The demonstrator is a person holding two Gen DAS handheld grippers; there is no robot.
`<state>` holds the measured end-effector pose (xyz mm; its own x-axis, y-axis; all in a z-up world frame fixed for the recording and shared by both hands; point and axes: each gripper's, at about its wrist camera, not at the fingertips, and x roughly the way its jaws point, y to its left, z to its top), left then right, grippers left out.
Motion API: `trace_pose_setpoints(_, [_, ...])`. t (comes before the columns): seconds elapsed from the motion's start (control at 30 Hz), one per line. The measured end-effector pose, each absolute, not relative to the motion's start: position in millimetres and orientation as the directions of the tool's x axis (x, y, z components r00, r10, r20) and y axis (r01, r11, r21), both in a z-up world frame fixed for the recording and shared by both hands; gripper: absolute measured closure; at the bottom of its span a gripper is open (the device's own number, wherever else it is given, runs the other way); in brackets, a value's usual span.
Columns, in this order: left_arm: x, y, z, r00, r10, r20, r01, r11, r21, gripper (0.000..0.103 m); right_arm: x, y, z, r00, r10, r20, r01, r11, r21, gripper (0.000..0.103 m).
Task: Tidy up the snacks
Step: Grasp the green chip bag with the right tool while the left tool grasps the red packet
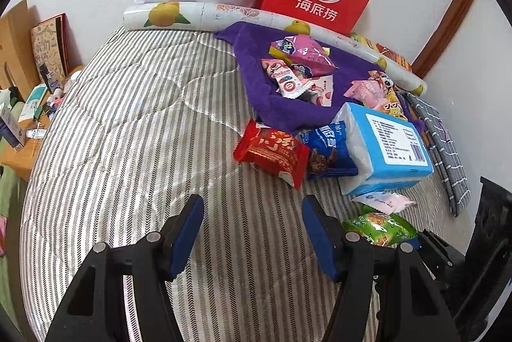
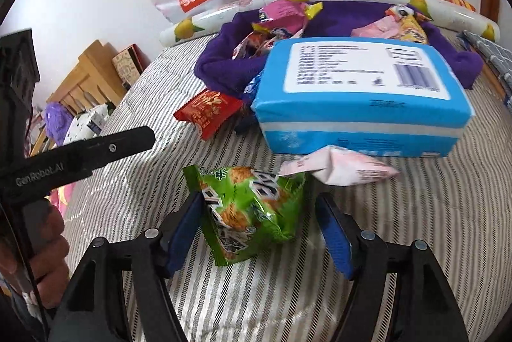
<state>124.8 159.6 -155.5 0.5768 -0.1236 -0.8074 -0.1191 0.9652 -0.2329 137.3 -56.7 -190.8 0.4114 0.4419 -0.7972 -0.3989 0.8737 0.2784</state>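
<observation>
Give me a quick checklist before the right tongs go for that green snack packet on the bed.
1. Green snack packet sits between the right tongs: ok.
2. Pads pressing on the packet: not ok, gap on the right side.
3. Left tongs empty and open: ok.
4. Pink packet clear of the grasp: ok.
5. Blue tissue pack out of the way: ok.

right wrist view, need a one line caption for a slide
Right gripper open around a green snack packet on the striped bed cover, blue tissue pack just behind.
</observation>
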Motion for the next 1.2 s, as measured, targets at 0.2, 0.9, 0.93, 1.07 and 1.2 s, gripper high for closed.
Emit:
trace_pose_setpoints(0.2, [130, 157, -160, 0.566, -0.108, -0.817, -0.122, 0.970, -0.212, 0.041, 130, -59, -191, 0.453, 0.478, -0.753, -0.480, 0.842, 0.245, 0.043])
trace_pose_setpoints(0.9, [190, 131, -186, 0.534, -0.072, -0.842, -0.035, 0.994, -0.107, 0.031, 122, -154, -166, 0.531, 0.444, -0.722, -0.402, 0.882, 0.247, 0.043])
trace_pose_setpoints(0.93, [195, 130, -188, 0.527, -0.059, -0.848, -0.025, 0.996, -0.085, 0.031, 126, -160, -169, 0.518, 0.453, -0.726, -0.393, 0.879, 0.269, 0.043])
trace_pose_setpoints(1.07, [207, 123, -191, 0.523, -0.045, -0.851, 0.016, 0.999, -0.043, 0.028, 140, -179, -180, 0.506, 0.459, -0.730, -0.334, 0.885, 0.325, 0.043])
trace_pose_setpoints(1.2, [215, 115, -192, 0.530, -0.011, -0.848, 0.045, 0.999, 0.015, 0.025, 146, -186, -186, 0.519, 0.417, -0.746, -0.317, 0.905, 0.286, 0.043])
